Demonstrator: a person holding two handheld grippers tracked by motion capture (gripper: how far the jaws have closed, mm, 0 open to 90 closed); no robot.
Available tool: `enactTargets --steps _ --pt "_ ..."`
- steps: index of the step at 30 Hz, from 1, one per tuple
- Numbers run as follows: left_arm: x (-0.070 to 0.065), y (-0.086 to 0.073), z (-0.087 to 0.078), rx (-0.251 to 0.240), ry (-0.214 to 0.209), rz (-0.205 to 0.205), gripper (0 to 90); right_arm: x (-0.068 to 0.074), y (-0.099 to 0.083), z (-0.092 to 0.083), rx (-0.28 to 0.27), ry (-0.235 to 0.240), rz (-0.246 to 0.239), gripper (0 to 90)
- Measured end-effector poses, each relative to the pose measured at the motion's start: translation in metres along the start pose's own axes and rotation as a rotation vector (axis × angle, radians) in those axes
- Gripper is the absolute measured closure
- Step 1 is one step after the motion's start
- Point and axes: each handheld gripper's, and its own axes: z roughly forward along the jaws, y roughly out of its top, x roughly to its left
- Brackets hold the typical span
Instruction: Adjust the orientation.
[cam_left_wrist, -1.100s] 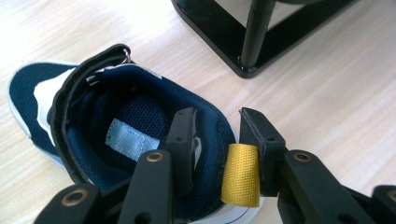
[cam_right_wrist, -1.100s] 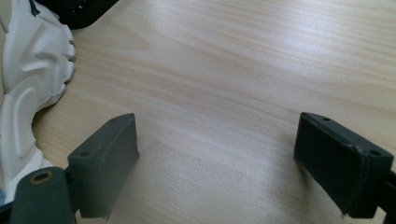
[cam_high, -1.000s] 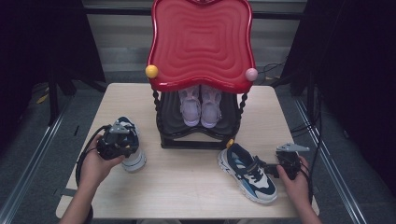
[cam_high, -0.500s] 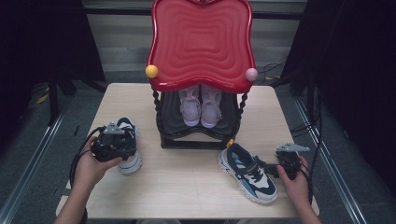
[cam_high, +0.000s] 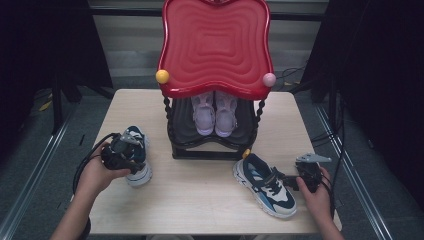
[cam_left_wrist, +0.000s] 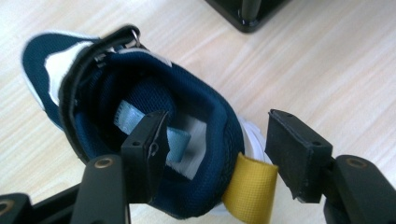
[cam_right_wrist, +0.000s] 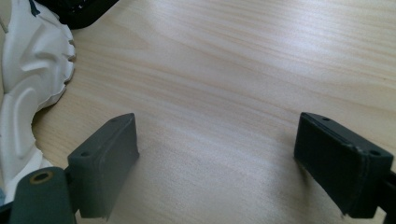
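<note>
**Left claw loosened around the heel of a navy sneaker**

Nearest the person, at the front right of the worktop (cam_high: 200, 200), the right hand holds the right claw (cam_high: 291, 183), its jaws spread wide with only bare wood between them in the right gripper view. It sits just beside the heel end of a blue, white and black sneaker (cam_high: 265, 186) that lies at an angle on the worktop, its white sole edging into the right gripper view at the left.

At the front left, the left hand holds the left claw (cam_high: 131, 159) over the heel of a navy sneaker (cam_high: 136, 161) that stands on its sole, toe pointing away from the person. In the left gripper view the jaws have just been opening: one finger (cam_left_wrist: 147, 149) reaches inside the shoe's opening, the other stands outside, clear of the heel, with the padded collar and the yellow pull tab (cam_left_wrist: 250, 193) between them. The pads no longer press on the collar, so the grip is released.

Farther back, in the middle of the worktop, stands a black shoe rack (cam_high: 210, 147) with a pair of pale pink sneakers (cam_high: 215, 114) on its shelf, toes toward the person. A wavy red top (cam_high: 215, 45) crowns the rack, with a yellow ball (cam_high: 162, 76) and a pink ball (cam_high: 269, 79) at its front corners.
</note>
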Motion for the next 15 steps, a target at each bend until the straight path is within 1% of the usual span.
enactTargets --steps 2,3,4,5,6,9,10,11,14,15 --pt "0.000 0.000 0.002 0.027 0.005 0.011 43.2 0.000 0.000 0.000 0.001 0.000 0.001 12.7" --pt "0.000 0.000 0.003 0.033 0.002 0.017 46.9 0.000 0.000 0.000 0.001 0.000 0.001 12.7" --pt "0.000 0.000 0.003 0.028 0.004 0.011 49.5 0.000 0.000 0.000 0.001 0.000 0.001 12.7" --pt "0.000 0.000 0.003 0.023 -0.005 0.004 50.7 0.000 0.000 0.000 0.001 0.000 0.001 12.7" --pt "-0.001 0.001 0.003 0.026 -0.009 0.012 54.9 0.000 0.000 0.000 0.001 0.000 0.000 12.7" --pt "-0.005 0.004 0.003 0.032 -0.009 0.027 58.2 0.000 0.000 0.000 0.001 0.000 0.001 12.7" --pt "-0.006 0.006 0.003 0.026 -0.024 0.024 60.1 0.000 0.000 0.000 0.001 0.000 0.000 12.7" --pt "-0.007 0.007 0.003 0.018 -0.029 0.026 62.7 0.000 0.000 0.000 0.001 0.000 0.000 12.7" --pt "-0.012 0.010 0.002 0.033 -0.035 0.023 63.6 0.000 0.000 0.000 0.001 0.000 0.000 12.7" --pt "-0.013 0.011 0.002 0.036 -0.038 0.032 64.0 0.000 0.000 0.000 0.001 0.000 0.000 12.7"
